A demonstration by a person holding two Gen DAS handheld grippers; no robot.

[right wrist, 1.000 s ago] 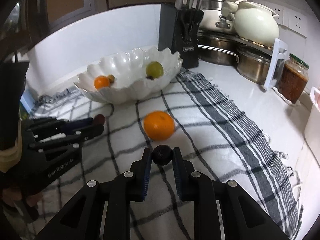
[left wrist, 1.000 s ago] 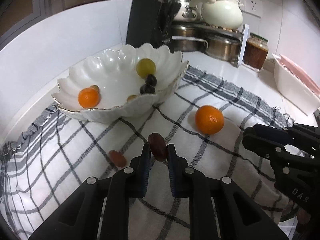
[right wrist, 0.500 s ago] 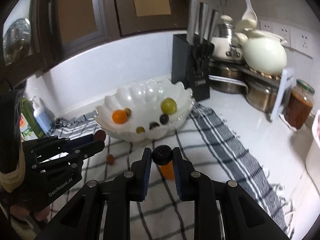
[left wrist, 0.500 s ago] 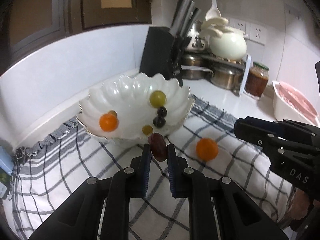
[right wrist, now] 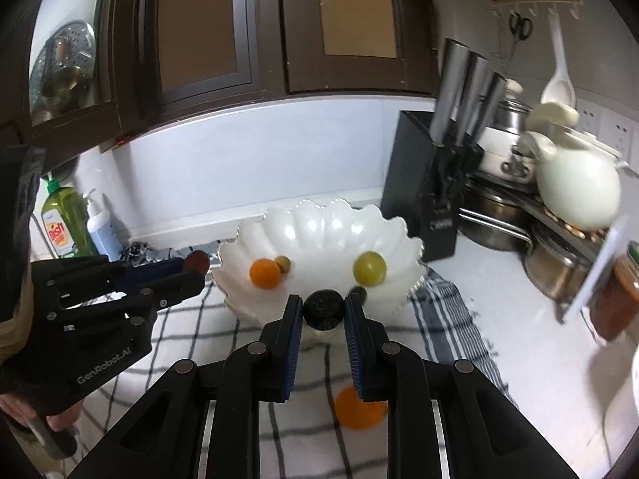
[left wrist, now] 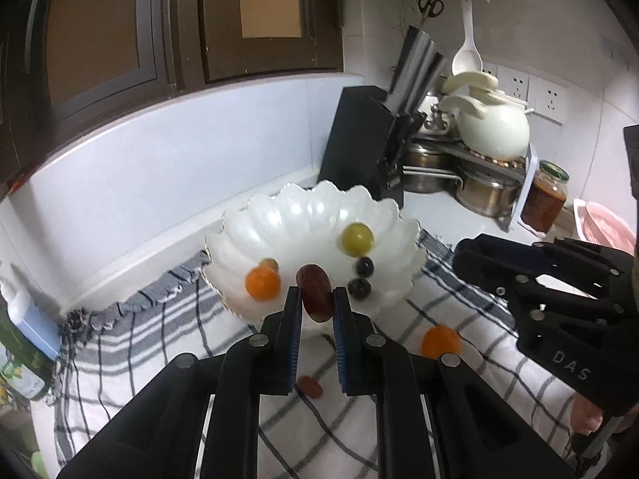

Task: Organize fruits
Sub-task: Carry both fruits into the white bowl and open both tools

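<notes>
My left gripper point(left wrist: 316, 299) is shut on a dark red date point(left wrist: 315, 293), held in the air in front of the white scalloped bowl point(left wrist: 303, 215). My right gripper point(right wrist: 322, 311) is shut on a dark round grape point(right wrist: 323, 311), also raised before the bowl point(right wrist: 319, 223). Inside the bowl lie a small orange point(left wrist: 261, 283), a green fruit point(left wrist: 356, 238), two dark grapes point(left wrist: 361, 277) and a small brownish fruit point(left wrist: 271, 264). An orange point(left wrist: 440, 342) and another red date point(left wrist: 310, 386) rest on the checked cloth point(left wrist: 159, 343) below.
A black knife block point(left wrist: 367, 151) stands right behind the bowl. Steel pots point(left wrist: 479, 187), a cream pot point(left wrist: 493, 131) and a sauce jar point(left wrist: 543, 199) crowd the back right. Soap bottles point(right wrist: 76, 223) stand at the far left. Dark cabinets point(right wrist: 239, 32) hang overhead.
Both grippers have risen from the cloth with their fruit and tilted up, so the bowl now sits lower and farther in both views. The orange on the cloth dropped toward the bottom.
</notes>
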